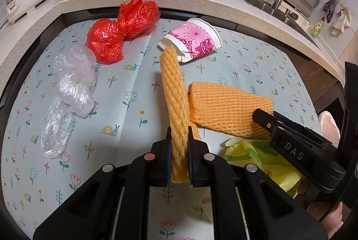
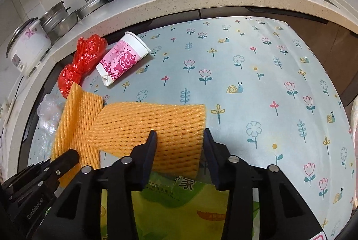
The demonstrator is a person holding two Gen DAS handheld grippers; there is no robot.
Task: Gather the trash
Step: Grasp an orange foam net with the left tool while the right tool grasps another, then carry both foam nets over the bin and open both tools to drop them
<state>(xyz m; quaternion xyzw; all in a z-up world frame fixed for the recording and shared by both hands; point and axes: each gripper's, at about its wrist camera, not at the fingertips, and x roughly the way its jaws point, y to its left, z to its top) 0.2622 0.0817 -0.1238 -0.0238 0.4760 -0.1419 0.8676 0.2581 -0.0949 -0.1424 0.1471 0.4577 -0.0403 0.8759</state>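
We had the left gripper [image 1: 179, 150] clamped on a narrow orange foam net [image 1: 174, 92]. The right gripper [image 2: 180, 150] straddled a wider orange foam net [image 2: 156, 126] near the tablecloth's [image 2: 257, 88] front edge; whether its pads pressed we could not tell. A pink paper cup [image 1: 192, 38], red bag [image 1: 120, 27] and clear bag [image 1: 71, 83] lay toward the far-left corner.

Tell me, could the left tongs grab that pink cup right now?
Probably not yet. The left tongs are shut on an orange foam net, so they are occupied. The pink cup lies on its side just beyond the net's far end, with nothing else in the way.
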